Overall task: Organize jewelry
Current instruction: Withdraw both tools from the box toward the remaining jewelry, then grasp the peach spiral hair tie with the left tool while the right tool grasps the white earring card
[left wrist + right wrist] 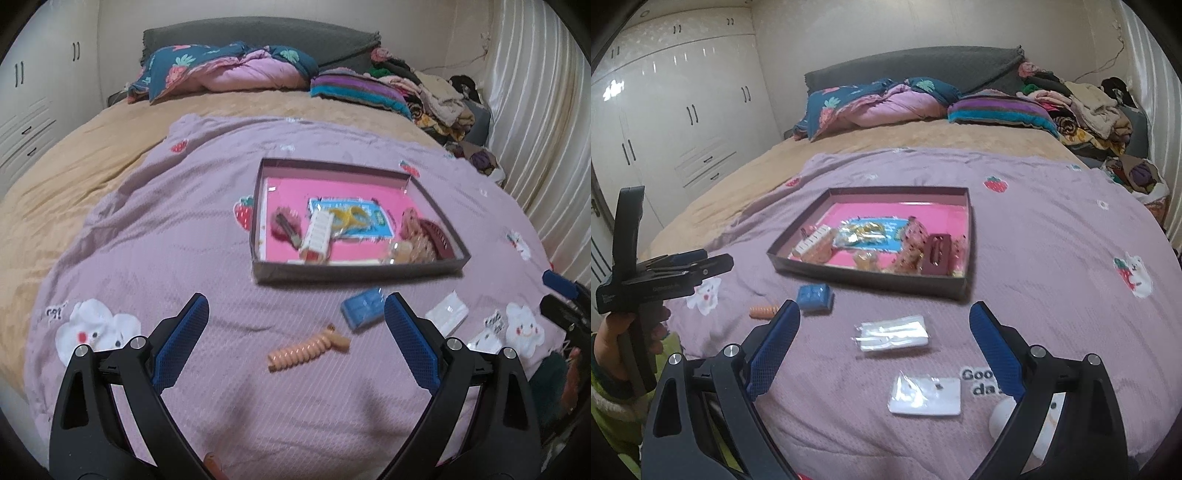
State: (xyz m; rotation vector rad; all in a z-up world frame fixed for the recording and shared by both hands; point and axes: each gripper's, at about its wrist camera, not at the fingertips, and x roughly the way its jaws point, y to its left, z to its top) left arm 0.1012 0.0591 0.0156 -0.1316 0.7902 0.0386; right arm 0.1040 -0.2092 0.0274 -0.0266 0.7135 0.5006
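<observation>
A shallow dark box with a pink floor (273, 275) (871, 282) sits on the purple quilt and holds hair clips, a comb and packets. My left gripper (295, 314) is open and empty above an orange spiral hair tie (308, 352) (762, 311). A blue packet (364, 307) (814, 295) lies near it. My right gripper (884, 319) is open and empty over a clear plastic packet (892, 332) (447, 314). A white earring card (925, 395) lies nearer the right gripper.
The purple quilt (184, 240) covers a tan bedspread (92, 162). Pillows and a clothes pile (1082, 107) lie at the headboard. White wardrobes (683, 110) stand on the left, a curtain (535, 110) on the right.
</observation>
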